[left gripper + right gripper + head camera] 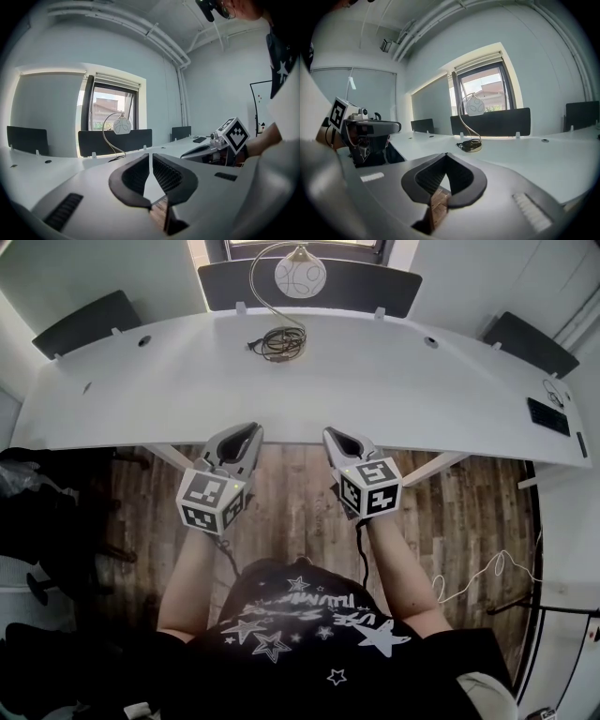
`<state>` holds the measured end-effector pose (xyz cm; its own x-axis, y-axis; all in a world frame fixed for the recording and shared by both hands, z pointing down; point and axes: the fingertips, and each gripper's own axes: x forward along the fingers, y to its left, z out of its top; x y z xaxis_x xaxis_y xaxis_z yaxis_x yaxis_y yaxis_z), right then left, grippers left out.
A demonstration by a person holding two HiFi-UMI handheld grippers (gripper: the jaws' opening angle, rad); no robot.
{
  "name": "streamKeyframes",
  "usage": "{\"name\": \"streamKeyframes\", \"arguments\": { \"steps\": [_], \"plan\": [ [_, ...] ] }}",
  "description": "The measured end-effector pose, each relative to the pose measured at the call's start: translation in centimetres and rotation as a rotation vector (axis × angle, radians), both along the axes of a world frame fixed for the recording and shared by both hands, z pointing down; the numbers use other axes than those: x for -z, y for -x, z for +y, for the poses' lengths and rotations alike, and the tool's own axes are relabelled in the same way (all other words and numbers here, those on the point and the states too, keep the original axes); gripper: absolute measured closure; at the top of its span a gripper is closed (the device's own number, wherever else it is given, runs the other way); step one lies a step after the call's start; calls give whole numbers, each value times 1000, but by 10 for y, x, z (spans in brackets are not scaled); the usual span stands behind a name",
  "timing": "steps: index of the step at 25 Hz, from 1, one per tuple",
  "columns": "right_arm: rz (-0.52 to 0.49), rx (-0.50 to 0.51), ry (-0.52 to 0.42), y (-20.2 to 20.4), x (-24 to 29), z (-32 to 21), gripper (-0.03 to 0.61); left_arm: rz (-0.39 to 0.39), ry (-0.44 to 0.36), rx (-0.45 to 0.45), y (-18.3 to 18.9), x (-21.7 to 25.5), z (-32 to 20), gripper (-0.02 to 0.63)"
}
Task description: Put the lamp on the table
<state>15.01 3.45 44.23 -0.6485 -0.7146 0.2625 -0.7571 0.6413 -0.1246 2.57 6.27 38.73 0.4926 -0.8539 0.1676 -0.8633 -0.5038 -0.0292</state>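
The lamp (300,276) has a white globe shade on a thin curved stem. Its round base and coiled black cord (281,341) rest on the white table (394,381) near the far edge. It also shows in the left gripper view as the lamp (122,125) and in the right gripper view as the lamp (474,107). My left gripper (251,432) and right gripper (330,435) hover side by side at the table's near edge, far from the lamp. Both the left gripper (150,155) and the right gripper (446,155) are shut with nothing between the jaws.
Dark partition panels (309,282) stand along the table's back edge, in front of a window. A black flat device (547,415) lies at the table's right end. Below is a wooden floor with a white cable (487,573), and dark objects (37,512) sit at the left.
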Motion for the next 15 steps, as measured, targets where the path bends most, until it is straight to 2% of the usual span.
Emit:
{"name": "streamKeyframes", "arguments": {
  "steps": [4,15],
  "plan": [
    [25,-1,-1,4,2,13,578,24,0,-19,4,2,11,603],
    [31,-25,7,36,8,78,578,58,11,-64,38,11,78,607]
  ]
}}
